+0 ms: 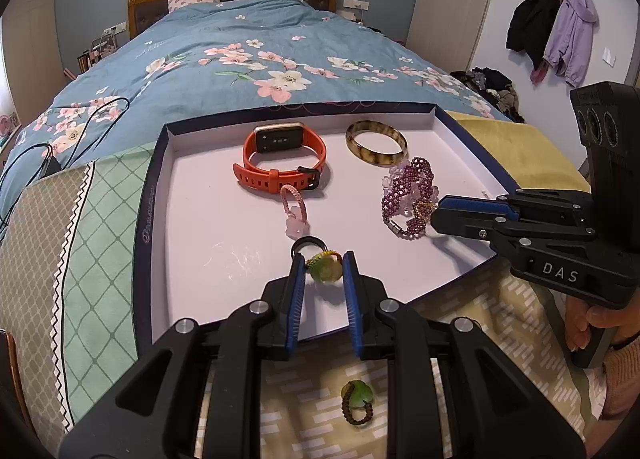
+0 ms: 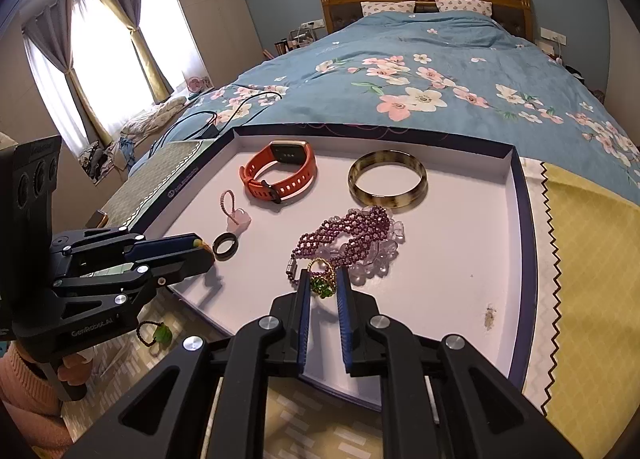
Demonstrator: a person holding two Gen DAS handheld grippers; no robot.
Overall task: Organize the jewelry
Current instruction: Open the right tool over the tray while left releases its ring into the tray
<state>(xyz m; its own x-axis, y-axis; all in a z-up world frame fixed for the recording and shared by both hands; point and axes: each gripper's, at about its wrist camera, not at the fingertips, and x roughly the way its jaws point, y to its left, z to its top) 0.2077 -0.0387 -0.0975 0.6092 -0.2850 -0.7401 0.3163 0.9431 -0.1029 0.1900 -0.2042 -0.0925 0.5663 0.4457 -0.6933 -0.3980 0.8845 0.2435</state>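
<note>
A shallow box lid [image 1: 192, 219] [image 2: 460, 259] with a white floor lies on the bed. In it are an orange smartwatch [image 1: 280, 159] [image 2: 280, 175], a mottled bangle [image 1: 376, 143] [image 2: 387, 181], a purple bead bracelet [image 1: 408, 195] [image 2: 344, 239], a pink cord charm [image 1: 295, 215] [image 2: 236, 215] and a black ring [image 1: 307, 244] [image 2: 225, 245]. My left gripper [image 1: 323, 263] is shut on a green charm with a yellow cord [image 1: 325, 268] low over the lid. My right gripper [image 2: 323, 279] is shut on a gold ring with a green stone [image 2: 322, 282] beside the bracelet.
A green charm on a brown bead loop [image 1: 357, 401] [image 2: 158, 333] lies on the patterned cloth in front of the lid. A blue floral quilt [image 1: 248, 55] covers the bed behind. Black cables [image 1: 80, 119] lie at the left. Yellow cloth [image 2: 580, 259] lies right of the lid.
</note>
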